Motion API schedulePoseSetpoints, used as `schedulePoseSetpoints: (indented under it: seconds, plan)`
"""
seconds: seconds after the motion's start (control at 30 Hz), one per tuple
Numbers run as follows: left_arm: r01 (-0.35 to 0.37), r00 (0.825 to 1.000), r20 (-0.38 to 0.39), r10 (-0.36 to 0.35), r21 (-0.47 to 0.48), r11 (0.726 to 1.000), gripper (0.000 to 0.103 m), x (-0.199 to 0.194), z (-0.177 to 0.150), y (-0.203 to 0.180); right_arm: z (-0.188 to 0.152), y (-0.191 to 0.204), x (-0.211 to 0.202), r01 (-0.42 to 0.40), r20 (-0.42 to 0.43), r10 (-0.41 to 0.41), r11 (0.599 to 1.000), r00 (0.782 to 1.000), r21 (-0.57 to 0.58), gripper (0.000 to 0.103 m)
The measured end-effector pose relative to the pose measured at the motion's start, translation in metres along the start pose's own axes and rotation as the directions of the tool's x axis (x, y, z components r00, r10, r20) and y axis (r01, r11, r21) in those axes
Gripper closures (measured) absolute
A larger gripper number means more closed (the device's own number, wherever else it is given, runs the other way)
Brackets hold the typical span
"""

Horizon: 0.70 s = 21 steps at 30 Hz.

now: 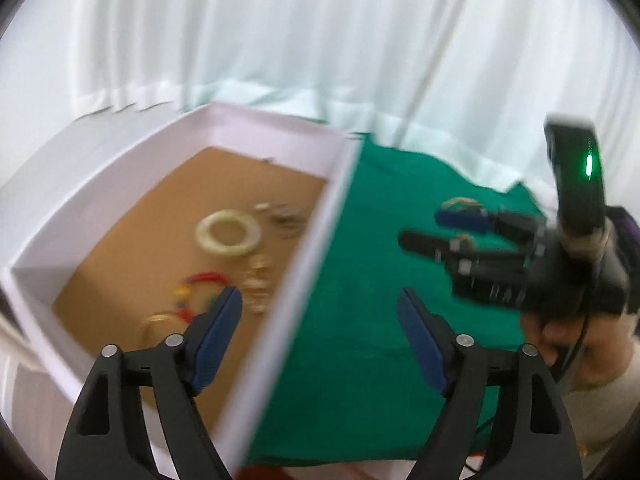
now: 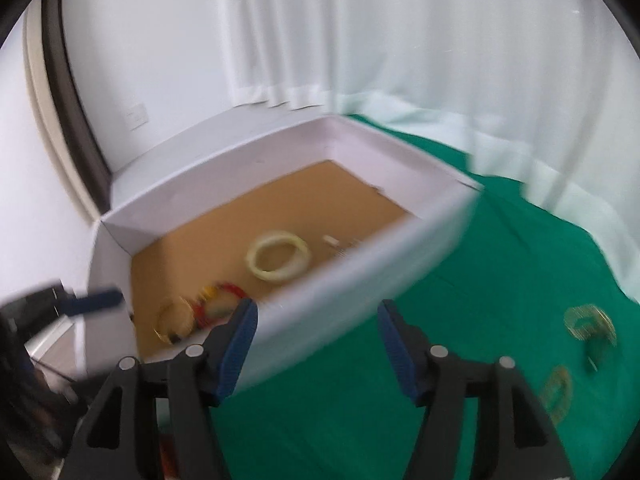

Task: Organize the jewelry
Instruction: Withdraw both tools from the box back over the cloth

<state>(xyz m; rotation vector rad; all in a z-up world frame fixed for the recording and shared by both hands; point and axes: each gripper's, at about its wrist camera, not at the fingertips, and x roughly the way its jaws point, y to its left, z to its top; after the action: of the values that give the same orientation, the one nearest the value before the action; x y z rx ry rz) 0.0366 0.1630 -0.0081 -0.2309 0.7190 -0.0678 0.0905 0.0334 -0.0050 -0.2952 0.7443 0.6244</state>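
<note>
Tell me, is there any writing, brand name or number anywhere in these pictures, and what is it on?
None can be read.
white box: plain walls, no print visible.
right gripper: only a green light on its black handle; any marking beside it is too blurred to read.
wall plate: too small and blurred to tell.
green cloth: no lettering.

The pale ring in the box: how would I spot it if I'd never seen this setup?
Find the white box with the brown floor, sitting on the green cloth. Near the middle of that floor lies the pale ring, flat. It is the only thick, plain, cream-coloured hoop; the beaded bracelet nearby is red and yellow, and the thin bangle is gold.
</note>
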Motion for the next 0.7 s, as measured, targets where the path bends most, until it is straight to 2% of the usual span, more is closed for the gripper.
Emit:
schedulePoseSetpoints:
  seconds: [0.1, 0.23, 0.37, 0.43, 0.5, 0.7]
  plan:
    - [0.068, 0.998, -0.003, -0.067, 0.046, 0.997, 0.015, 0.003, -0.005, -0.038, -0.047, -0.029, -0.036, 0.122, 0.018, -0.123, 0.992, 0.992, 0.026, 0.040]
    - [0.120, 0.992, -0.051, -0.115, 0.113, 0.986, 0.015, 0.023, -0.021, -0.082, -0.102, -0.056, -0.071, 0.216, 0.011, -0.218, 0.971, 0.976, 0.099, 0.039]
    - [0.123, 0.989, -0.102, -0.111, 0.130, 0.984, 0.015, 0.048, -0.038, -0.110, -0.147, -0.075, -0.095, 0.293, -0.006, -0.297, 0.939, 0.955, 0.180, 0.039]
    - [0.116, 0.988, -0.118, -0.099, 0.142, 0.983, 0.015, 0.057, -0.044, -0.119, -0.169, -0.083, -0.104, 0.324, -0.024, -0.327, 0.921, 0.945, 0.216, 0.033]
    - [0.111, 0.988, -0.126, -0.091, 0.161, 0.981, 0.015, 0.057, -0.054, -0.129, -0.185, -0.088, -0.110, 0.352, -0.042, -0.353, 0.903, 0.935, 0.245, 0.023]
    - [0.100, 0.988, -0.136, -0.076, 0.184, 0.978, 0.013, 0.061, -0.065, -0.148, -0.220, -0.098, -0.124, 0.396, -0.076, -0.392, 0.871, 0.917, 0.291, 0.023]
